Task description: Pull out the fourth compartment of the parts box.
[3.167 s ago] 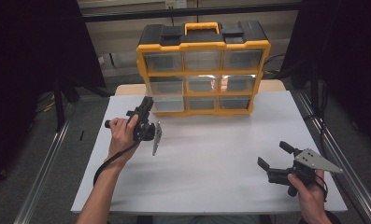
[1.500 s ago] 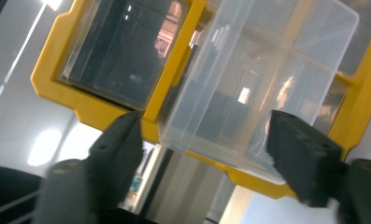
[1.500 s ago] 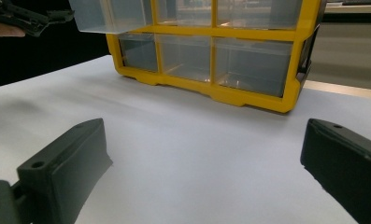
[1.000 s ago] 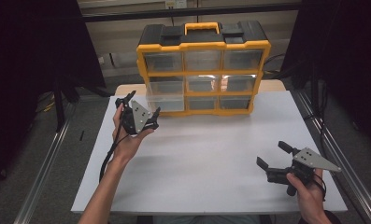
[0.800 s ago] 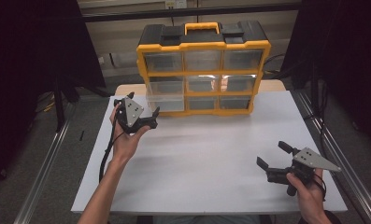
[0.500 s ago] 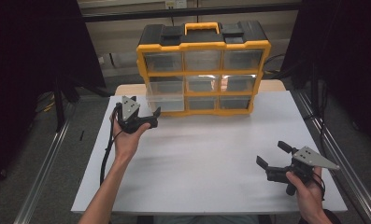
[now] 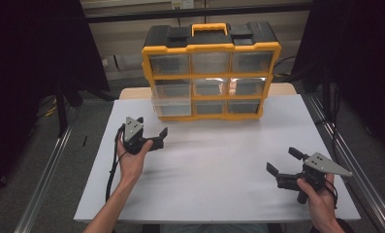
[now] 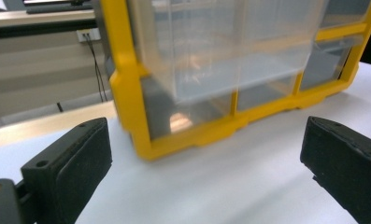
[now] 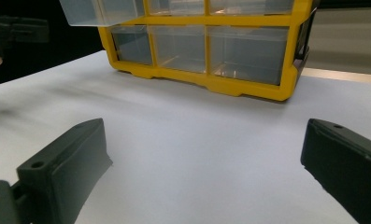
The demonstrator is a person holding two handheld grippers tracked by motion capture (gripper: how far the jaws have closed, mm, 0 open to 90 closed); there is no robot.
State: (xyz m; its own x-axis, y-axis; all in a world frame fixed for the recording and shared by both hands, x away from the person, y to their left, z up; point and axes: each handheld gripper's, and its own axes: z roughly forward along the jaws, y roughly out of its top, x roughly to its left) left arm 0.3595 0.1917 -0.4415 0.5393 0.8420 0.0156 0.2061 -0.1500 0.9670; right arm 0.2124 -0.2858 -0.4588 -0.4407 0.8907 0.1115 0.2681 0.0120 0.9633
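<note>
A white surface (image 7: 219, 160) sits among dark curtains, with a yellow organizer (image 7: 210, 73) of clear drawers at its far edge. The middle-left drawer (image 7: 170, 99) is pulled partway out, jutting past the frame. The left tool (image 7: 149, 138) is held just in front of the organizer's lower left corner, jaws spread wide and empty, the drawer overhead in its own view. The right tool (image 7: 284, 167) rests low near the surface's right front, well apart from the organizer, jaws wide and empty.
</note>
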